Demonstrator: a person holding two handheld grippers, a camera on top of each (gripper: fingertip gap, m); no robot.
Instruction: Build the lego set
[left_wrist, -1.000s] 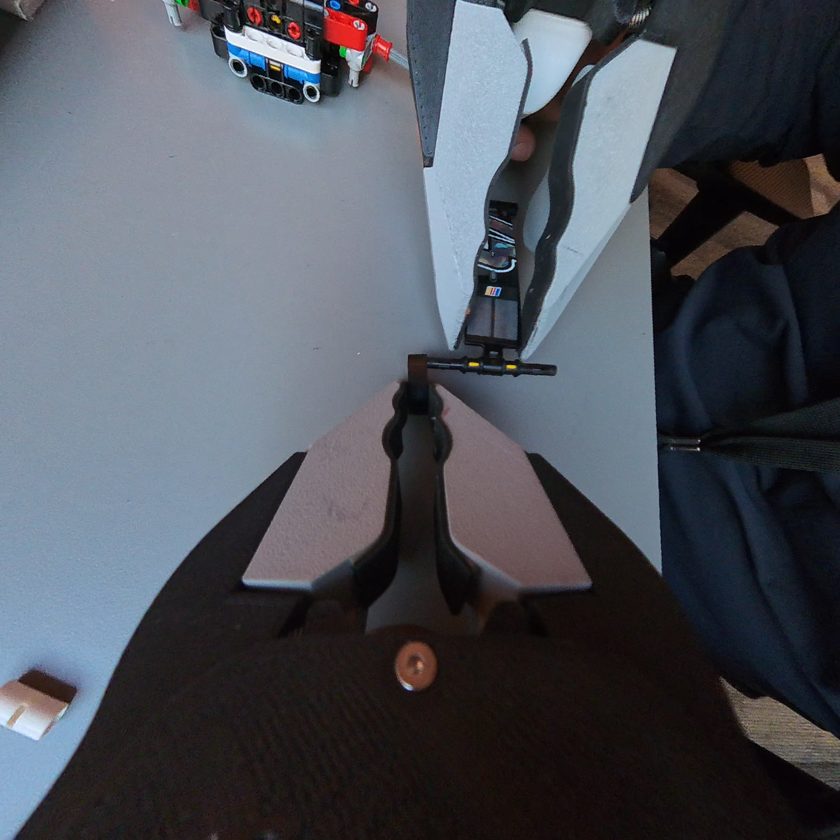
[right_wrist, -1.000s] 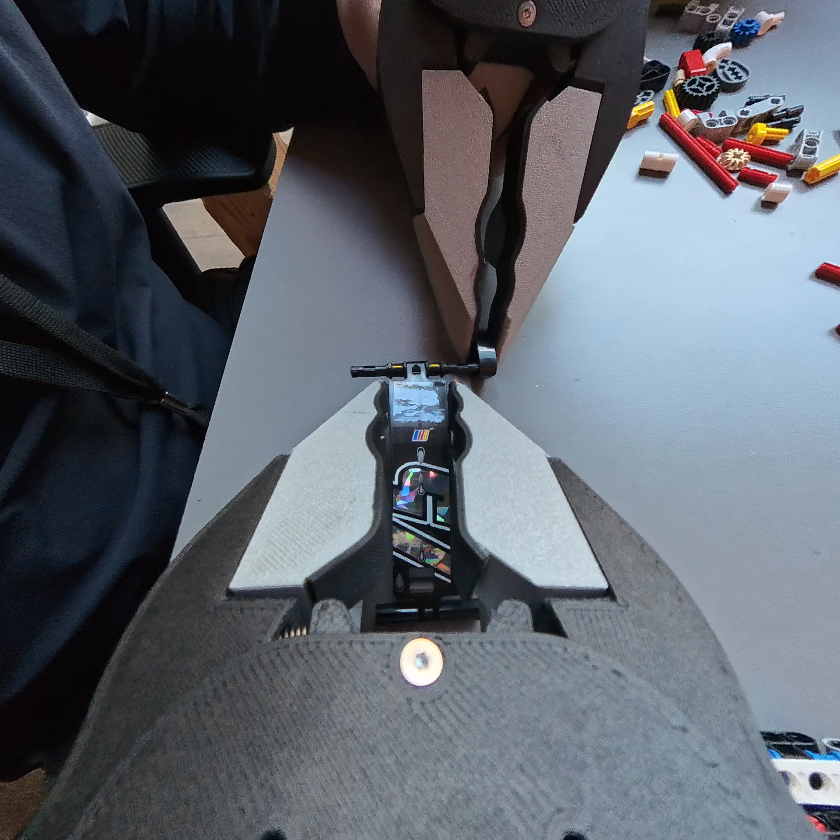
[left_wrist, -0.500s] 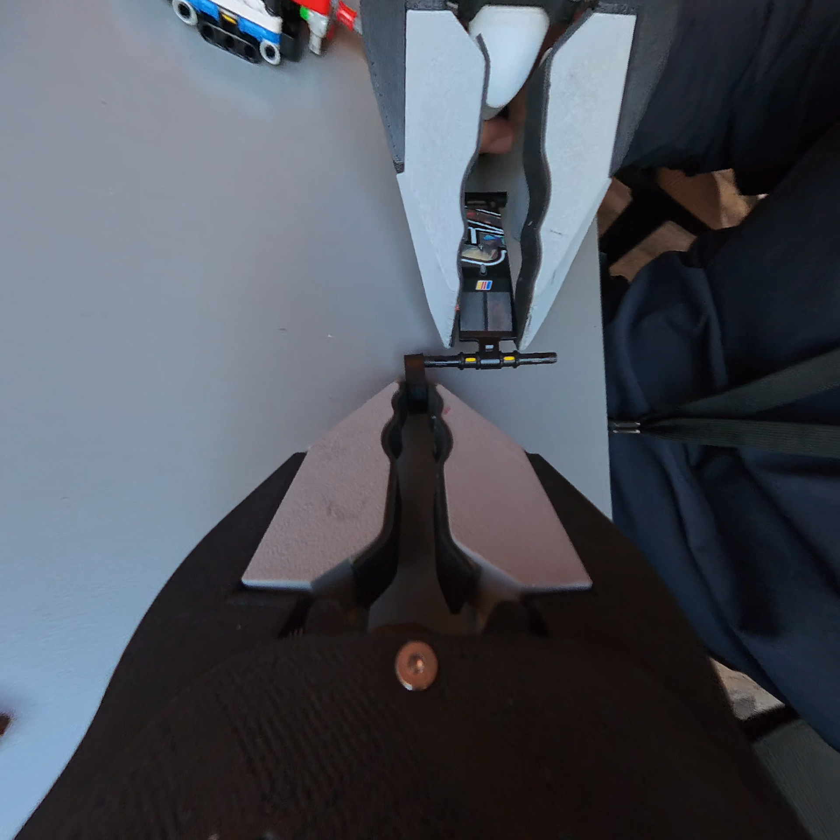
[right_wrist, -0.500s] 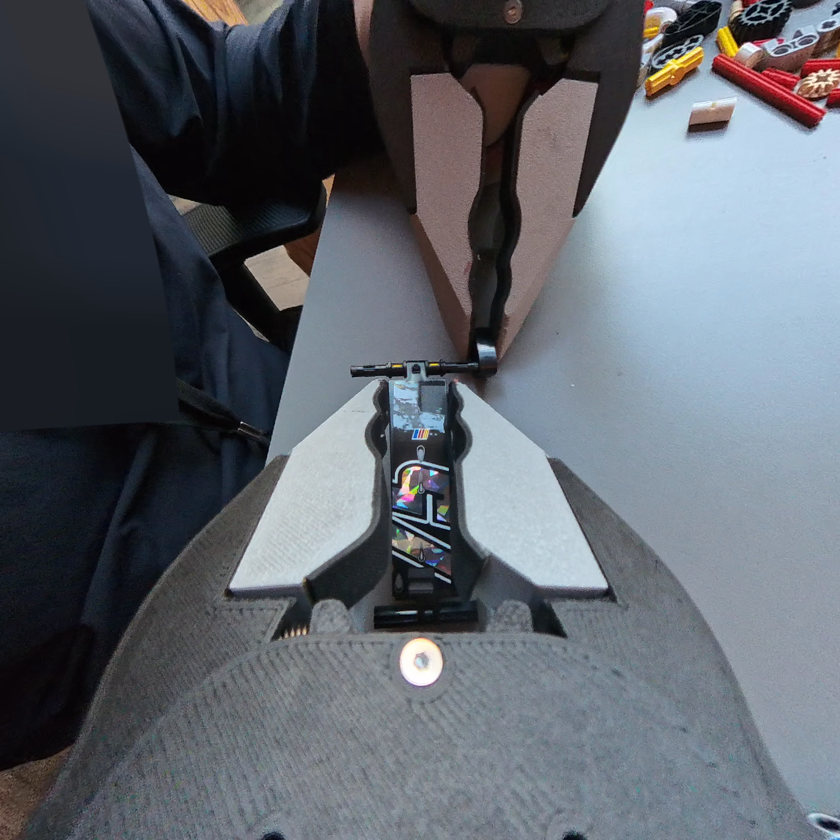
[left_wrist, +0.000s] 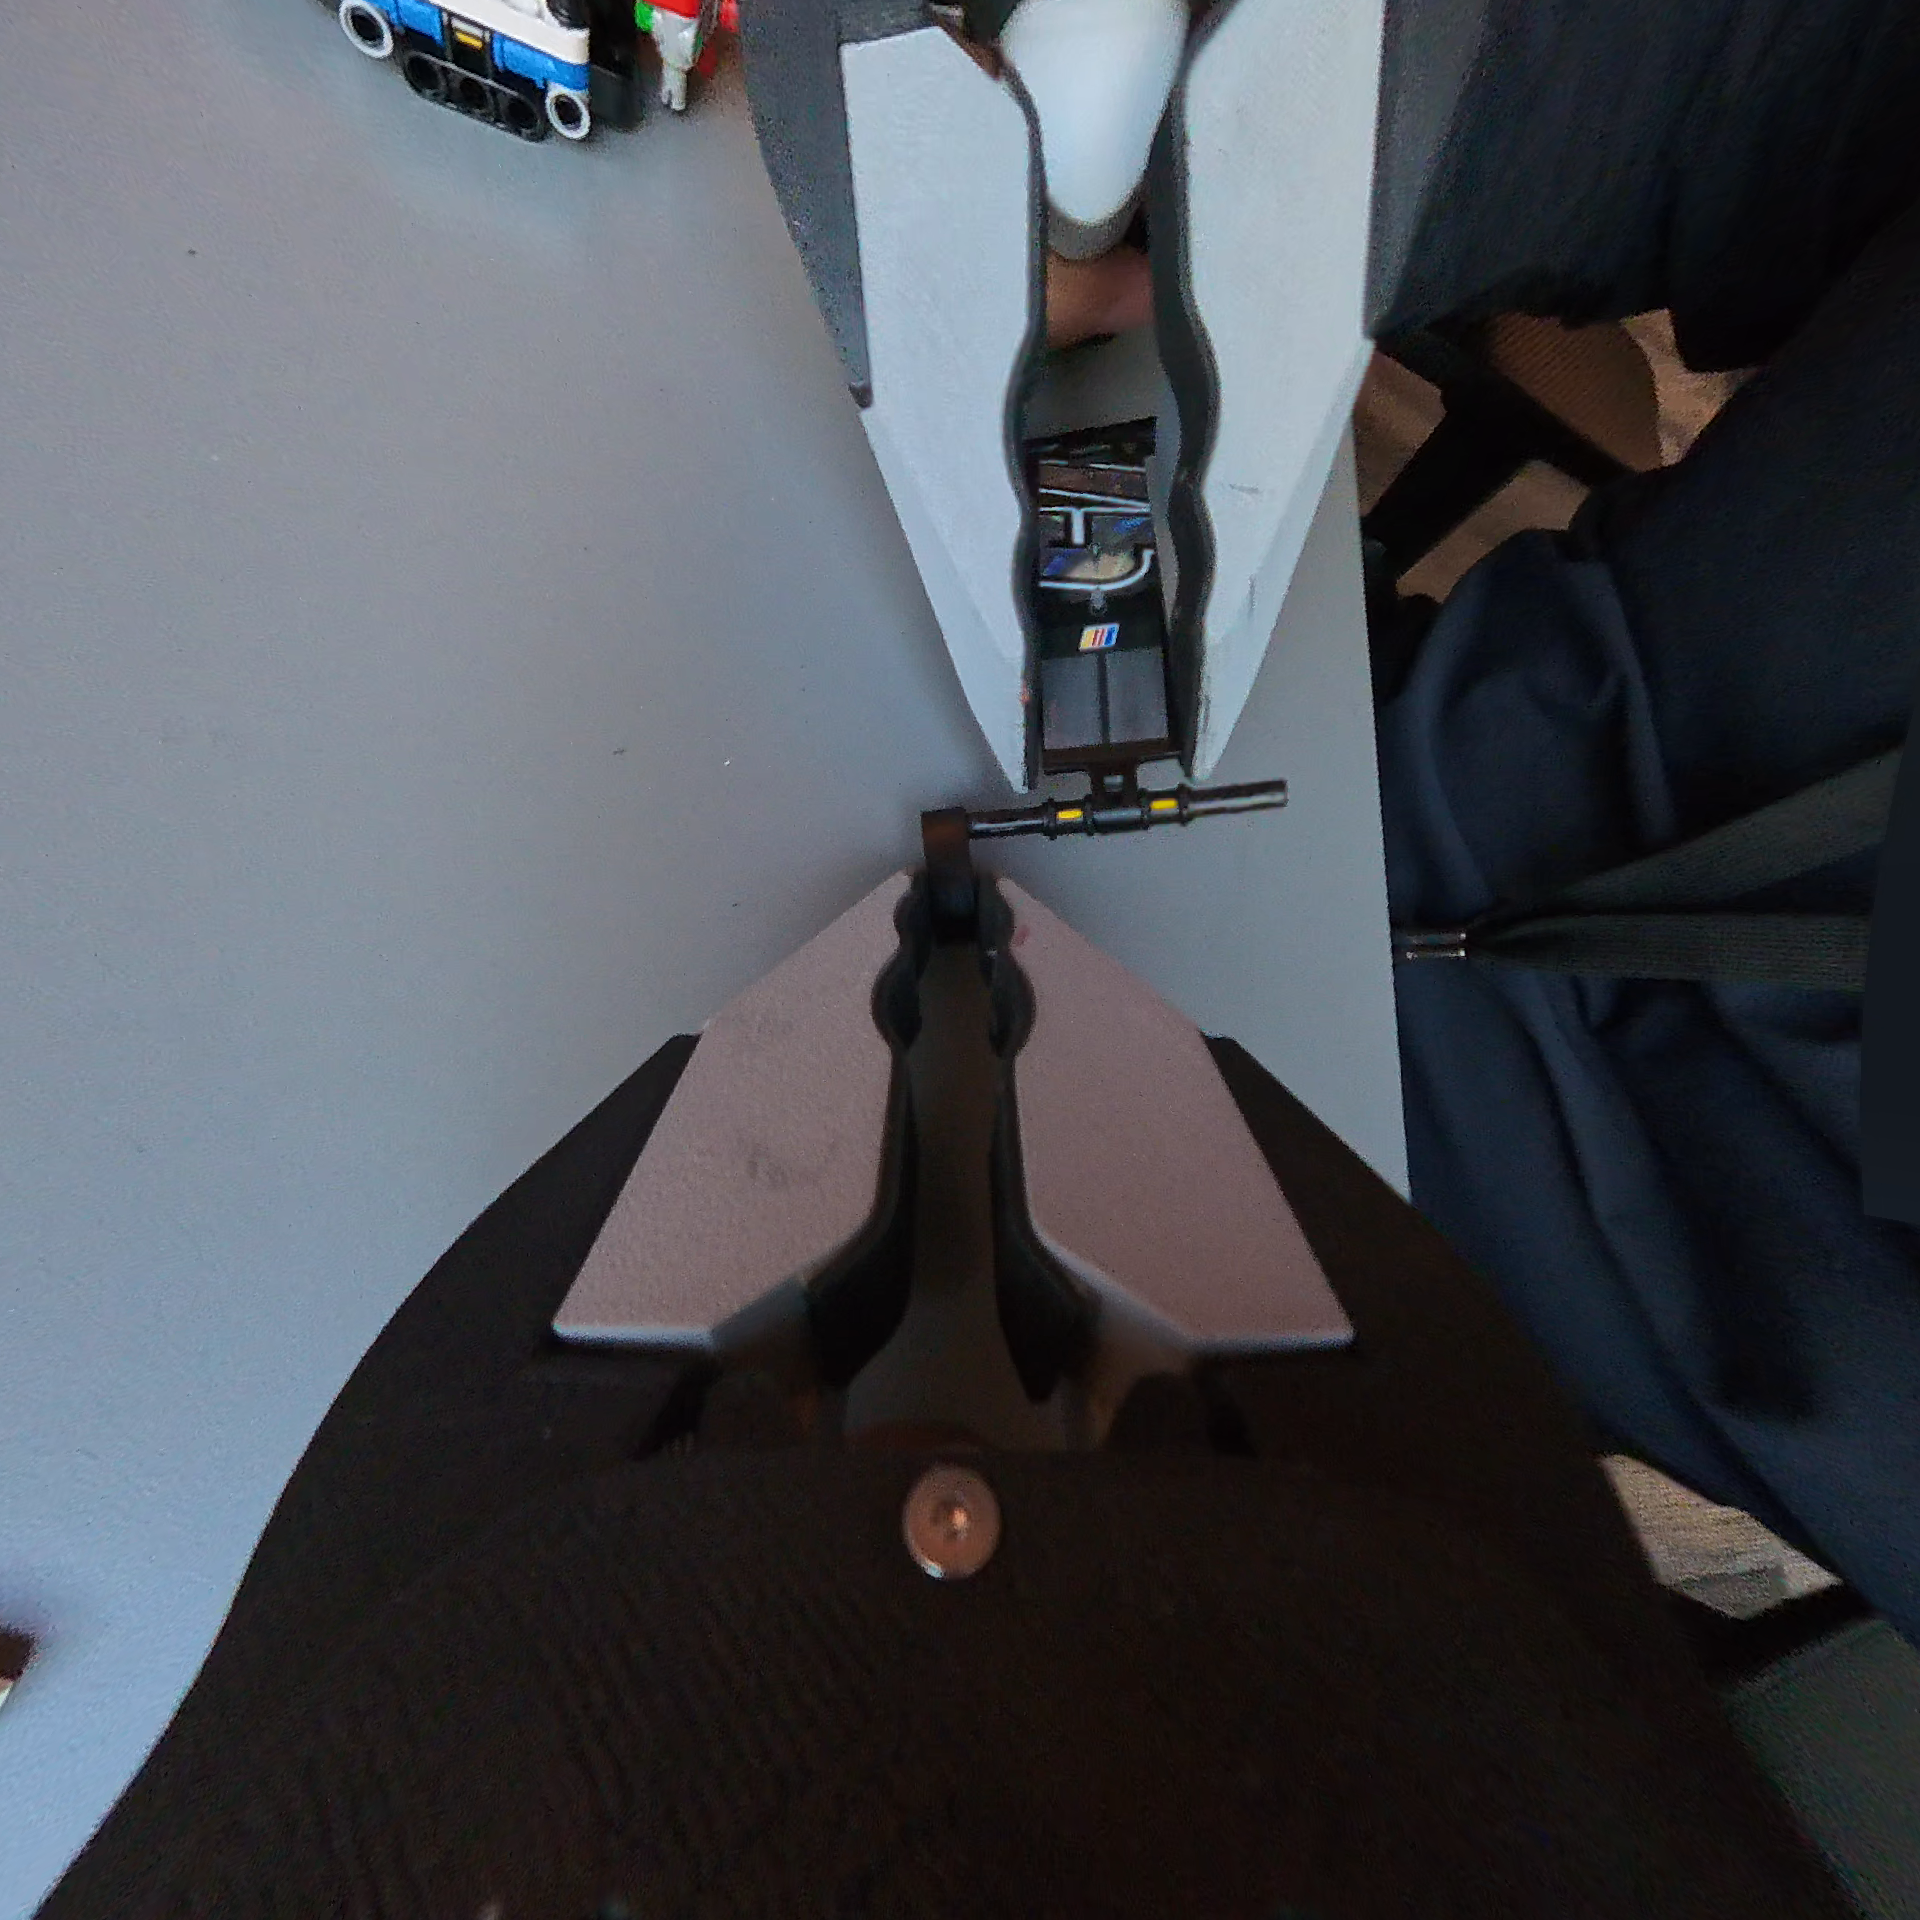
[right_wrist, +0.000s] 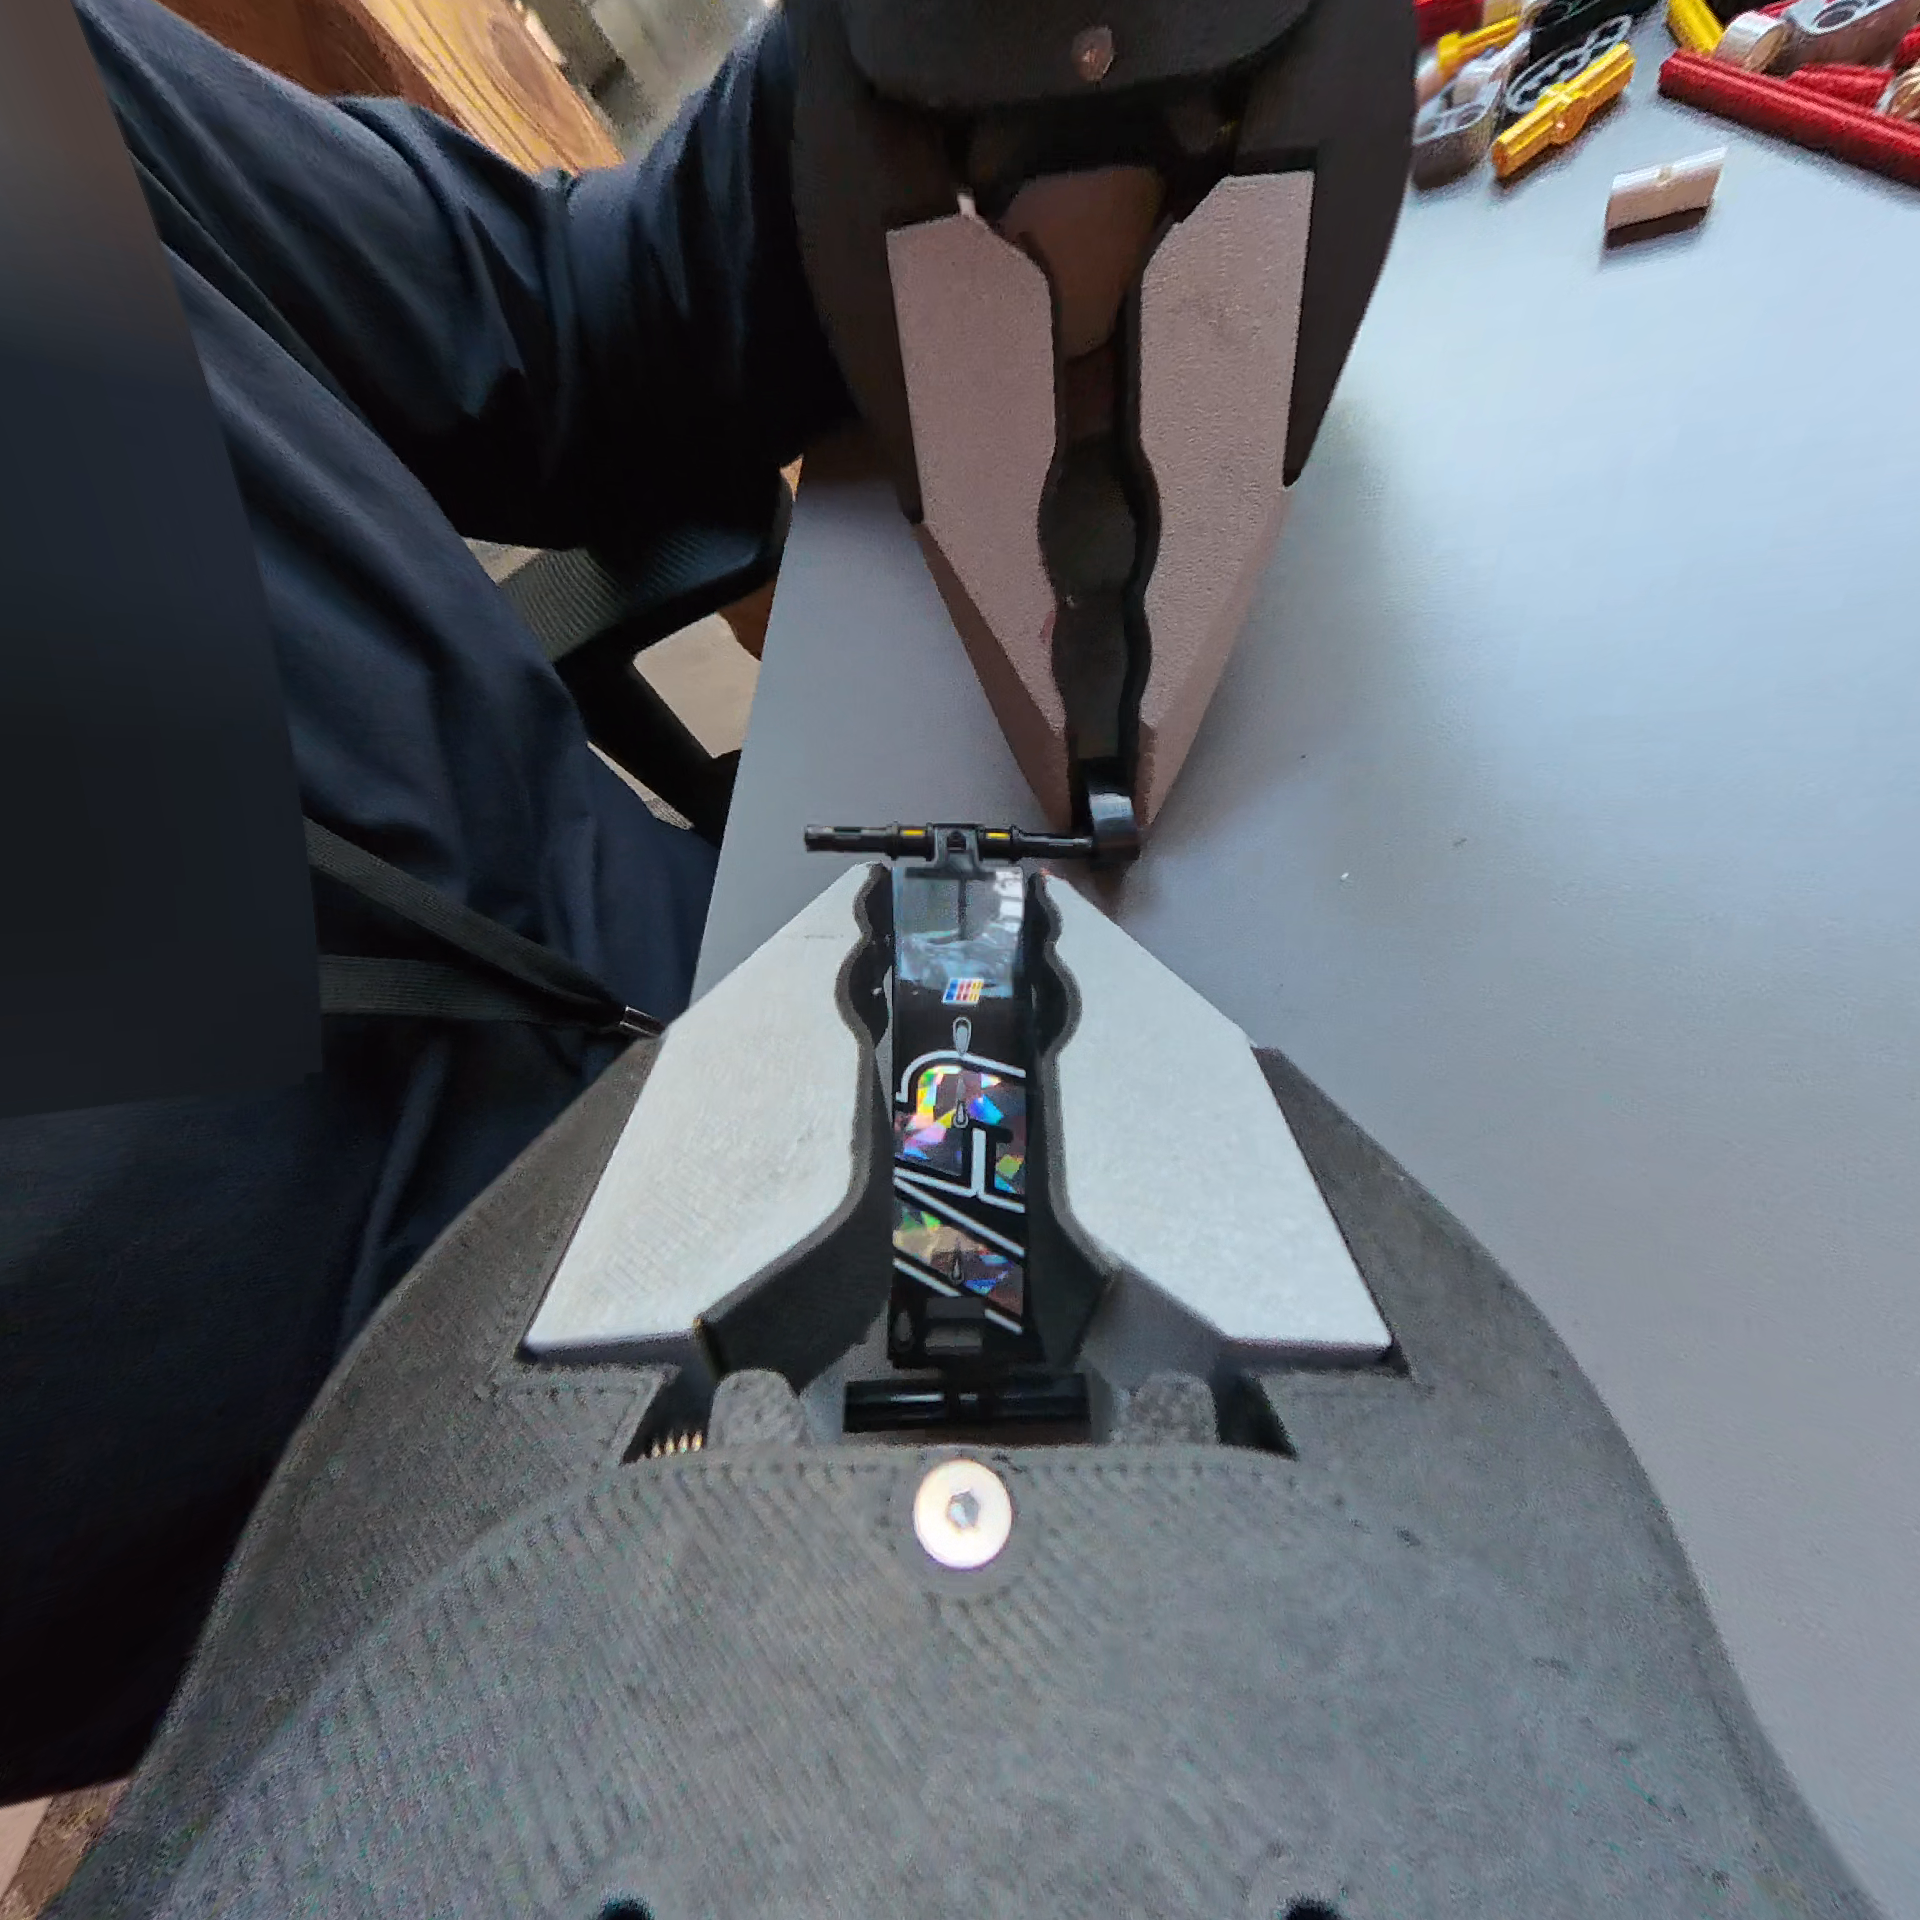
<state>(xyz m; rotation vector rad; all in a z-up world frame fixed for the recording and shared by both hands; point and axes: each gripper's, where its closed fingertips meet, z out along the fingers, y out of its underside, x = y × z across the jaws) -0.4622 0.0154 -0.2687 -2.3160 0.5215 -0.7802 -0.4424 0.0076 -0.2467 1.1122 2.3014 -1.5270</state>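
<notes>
My right gripper (right_wrist: 958, 883) is shut on a long black panel with shiny stickers (right_wrist: 961, 1143), which lies lengthwise between its fingers. A thin black axle with yellow marks (right_wrist: 883, 836) crosses the panel's front end. My left gripper (left_wrist: 951, 883) is shut on a small black connector piece (left_wrist: 948, 836) that sits on one end of that axle (left_wrist: 1127, 810). The two grippers meet tip to tip over the grey table (left_wrist: 416, 623), near its edge. The left wrist view shows the right gripper (left_wrist: 1107, 774) with the panel (left_wrist: 1101, 623). The right wrist view shows the left gripper (right_wrist: 1107, 800) with the connector (right_wrist: 1112, 821).
A built brick model in black, blue and white (left_wrist: 488, 52) stands at the far side of the table. Loose red, yellow and black pieces (right_wrist: 1766, 83) and a beige piece (right_wrist: 1662, 187) lie beyond the left gripper. A person in dark clothing (left_wrist: 1662, 1039) sits at the table's edge. The tips of both grippers are at nearly the same place.
Both grippers keep their holds and stay joined at the axle. The pair has shifted a little over the table, so the brick model and loose pieces slid towards the frame edges.
</notes>
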